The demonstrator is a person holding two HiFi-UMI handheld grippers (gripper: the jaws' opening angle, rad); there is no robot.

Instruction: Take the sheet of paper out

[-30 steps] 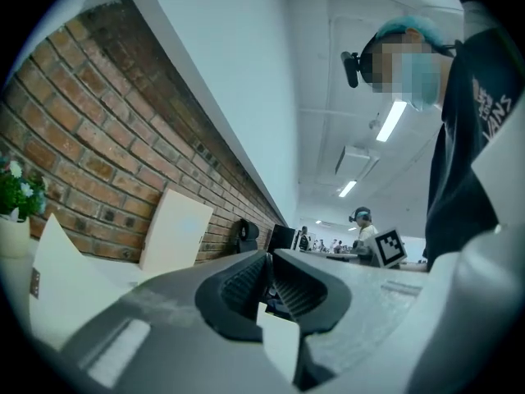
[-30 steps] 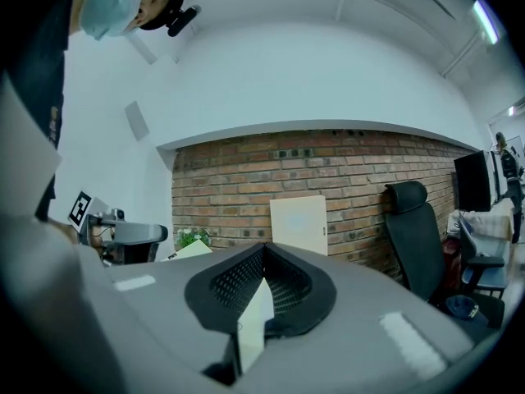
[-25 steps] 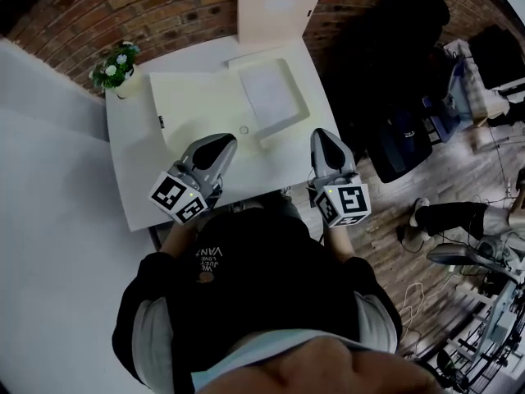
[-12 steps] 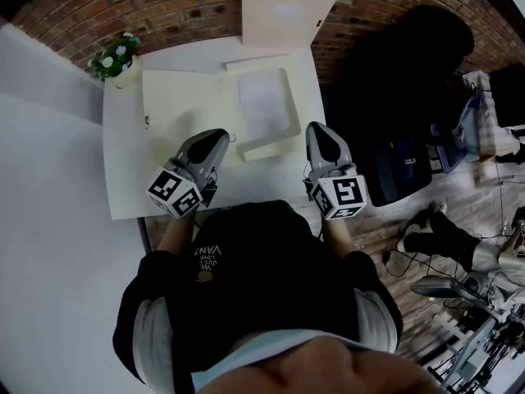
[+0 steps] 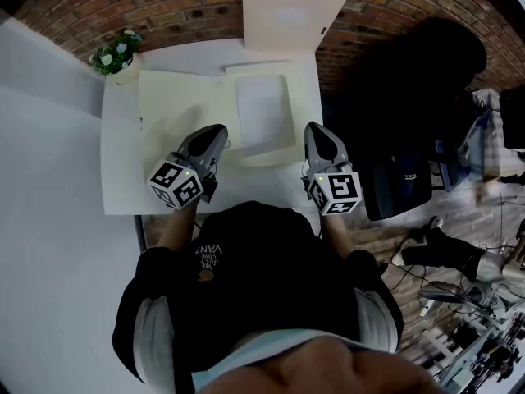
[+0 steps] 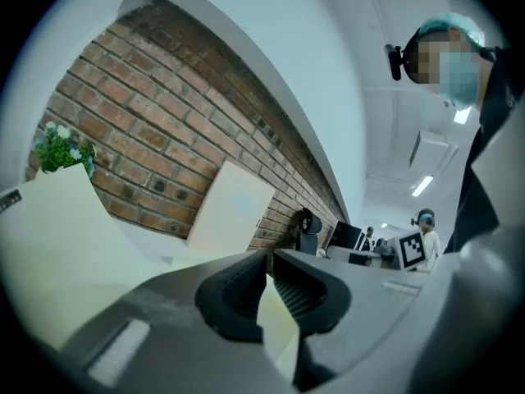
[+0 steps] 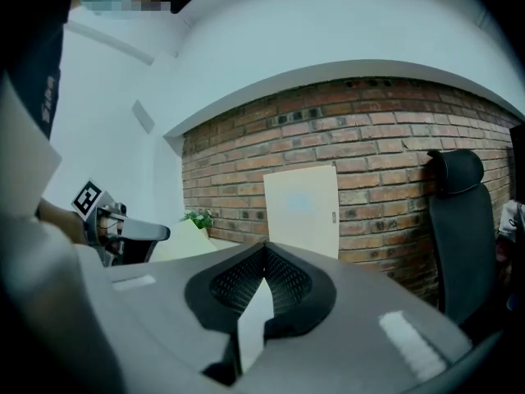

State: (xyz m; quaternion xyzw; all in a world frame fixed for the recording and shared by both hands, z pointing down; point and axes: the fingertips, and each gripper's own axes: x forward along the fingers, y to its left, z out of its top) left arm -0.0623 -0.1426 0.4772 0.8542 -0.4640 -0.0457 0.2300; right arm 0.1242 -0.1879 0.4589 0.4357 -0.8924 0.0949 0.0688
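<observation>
I've lowered both toward the tabletop (image 5: 120, 167) — left gripper (image 5: 215, 131) and right gripper (image 5: 317, 130), jaws together and empty, now flank the sheet of paper (image 5: 264, 112), still ungrasped

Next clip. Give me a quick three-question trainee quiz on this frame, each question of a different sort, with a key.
1. True or false: the sheet of paper is gripped by the right gripper.
2. What stands at the table's far left corner? A mug; B potted plant; C lamp.
3. Fill in: the left gripper's jaws are ___.
Key: 1 false; 2 B; 3 shut.
</observation>
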